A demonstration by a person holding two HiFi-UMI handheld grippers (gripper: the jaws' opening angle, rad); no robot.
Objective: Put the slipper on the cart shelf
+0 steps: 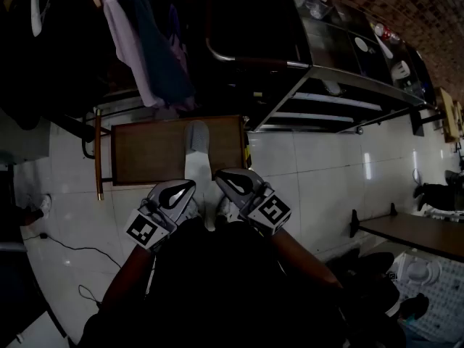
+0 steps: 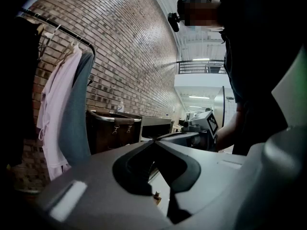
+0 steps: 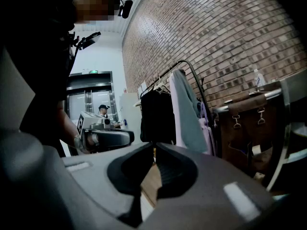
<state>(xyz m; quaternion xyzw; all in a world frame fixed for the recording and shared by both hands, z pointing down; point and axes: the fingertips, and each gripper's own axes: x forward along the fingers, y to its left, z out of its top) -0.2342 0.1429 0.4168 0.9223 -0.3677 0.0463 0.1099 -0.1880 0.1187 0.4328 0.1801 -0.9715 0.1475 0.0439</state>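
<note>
Slipper (image 1: 196, 145), pale grey, lies lengthwise on a brown board (image 1: 145, 154) on the floor, its near end hidden behind the two tools. The left gripper (image 1: 191, 185) and right gripper (image 1: 219, 173) are both clenched tip to tip, holding nothing, just short of it. The cart (image 1: 330, 75) stands beyond; its dim shelves are hard to make out.

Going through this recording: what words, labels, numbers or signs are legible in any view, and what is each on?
No text reads legibly in any view.
Green sign, right gripper view: too small to read.
Bottle, right gripper view: nothing readable on it.
Marker cubes, head view: black-and-white square patterns only, no letters.
</note>
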